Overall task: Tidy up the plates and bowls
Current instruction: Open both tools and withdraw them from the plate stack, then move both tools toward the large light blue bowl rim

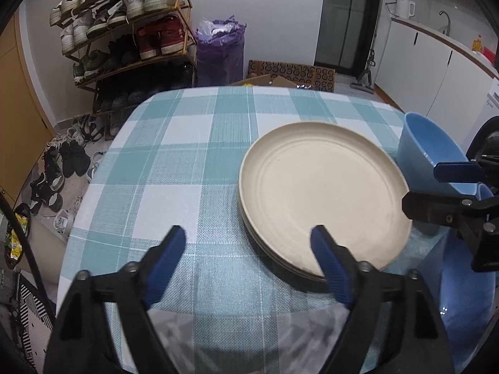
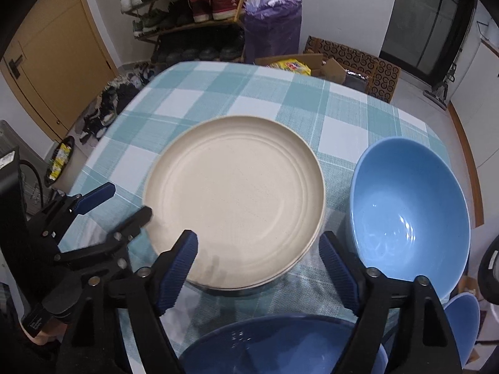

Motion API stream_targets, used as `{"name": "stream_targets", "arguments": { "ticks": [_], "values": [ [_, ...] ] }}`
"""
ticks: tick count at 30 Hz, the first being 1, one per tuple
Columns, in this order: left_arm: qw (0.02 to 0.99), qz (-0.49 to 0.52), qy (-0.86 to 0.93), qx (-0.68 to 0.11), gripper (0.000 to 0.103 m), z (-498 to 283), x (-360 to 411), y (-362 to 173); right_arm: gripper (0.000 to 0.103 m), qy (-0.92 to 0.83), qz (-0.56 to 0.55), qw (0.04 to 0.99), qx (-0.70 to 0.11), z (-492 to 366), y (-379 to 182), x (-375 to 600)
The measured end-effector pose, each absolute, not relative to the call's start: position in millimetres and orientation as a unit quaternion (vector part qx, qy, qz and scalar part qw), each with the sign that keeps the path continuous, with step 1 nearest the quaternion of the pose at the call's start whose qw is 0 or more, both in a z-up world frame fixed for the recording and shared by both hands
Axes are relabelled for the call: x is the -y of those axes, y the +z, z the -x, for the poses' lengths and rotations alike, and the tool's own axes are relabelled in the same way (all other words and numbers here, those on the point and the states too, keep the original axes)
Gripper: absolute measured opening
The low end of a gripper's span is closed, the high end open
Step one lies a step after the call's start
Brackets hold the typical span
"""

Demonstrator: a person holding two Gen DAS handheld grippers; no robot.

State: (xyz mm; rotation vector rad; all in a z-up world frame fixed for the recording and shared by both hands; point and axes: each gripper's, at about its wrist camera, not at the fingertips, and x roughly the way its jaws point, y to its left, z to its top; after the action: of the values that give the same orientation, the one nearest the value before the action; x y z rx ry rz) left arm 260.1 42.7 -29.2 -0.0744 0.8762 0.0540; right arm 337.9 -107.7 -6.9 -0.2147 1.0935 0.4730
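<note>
Both tongs are seen spread wide over the checked tabletop (image 1: 193, 168), and nothing is held in either. The left tongs (image 1: 248, 243) are hung above bare cloth at the near edge, with the stack of cream plates (image 1: 324, 196) lying to their right; their right fingertip (image 1: 321, 243) is placed over the stack's near-left rim, though whether it touches cannot be told. The right tongs (image 2: 259, 249) are straddled across the near rim of the same stack of cream plates (image 2: 234, 199), the left pad over the top plate, the right pad just off its near-right edge. The stack, at least two plates deep, is set mid-table and nothing is carried on it.

The upright blue bowl (image 2: 408, 218) is stood just to the right of the plates, tilted toward the lens by the fisheye, and nothing is seen inside it. A second blue bowl (image 2: 268, 346) is found at the near edge beneath the right tongs; it too looks unfilled, as far as can be told. In the left wrist view the upright blue bowl (image 1: 427, 152) is partly hidden behind the right tongs (image 1: 436, 187).

The bowls are judged nearer to the right hand, so a reach to the right, onto a bowl rim, looks likeliest for nesting them.
</note>
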Motion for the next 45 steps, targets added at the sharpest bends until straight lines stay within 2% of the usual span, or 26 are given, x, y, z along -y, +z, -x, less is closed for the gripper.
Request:
{"name": "stream_targets", "arguments": {
  "ticks": [2,5,9,24,45],
  "values": [
    [0.909,0.033,0.019,-0.416,0.091,-255,-40,-21,0.087,0.224,0.1,0.827,-0.506,-333,1,108],
    [0.915,0.028,0.012,-0.401,0.103,-246,-35,-8,0.093,0.227,0.095,0.837,-0.489,-324,13,111],
    [0.919,0.017,0.006,-0.393,0.103,-238,-30,4,0.102,0.235,0.078,0.846,-0.473,-315,26,116],
    [0.925,0.023,-0.001,-0.379,0.103,-217,-22,35,0.102,0.24,0.064,0.868,-0.43,-284,57,143],
    [0.931,0.017,-0.043,-0.362,0.103,-217,24,73,0.102,0.194,0.03,0.894,-0.404,-269,104,243]
  ]
}}
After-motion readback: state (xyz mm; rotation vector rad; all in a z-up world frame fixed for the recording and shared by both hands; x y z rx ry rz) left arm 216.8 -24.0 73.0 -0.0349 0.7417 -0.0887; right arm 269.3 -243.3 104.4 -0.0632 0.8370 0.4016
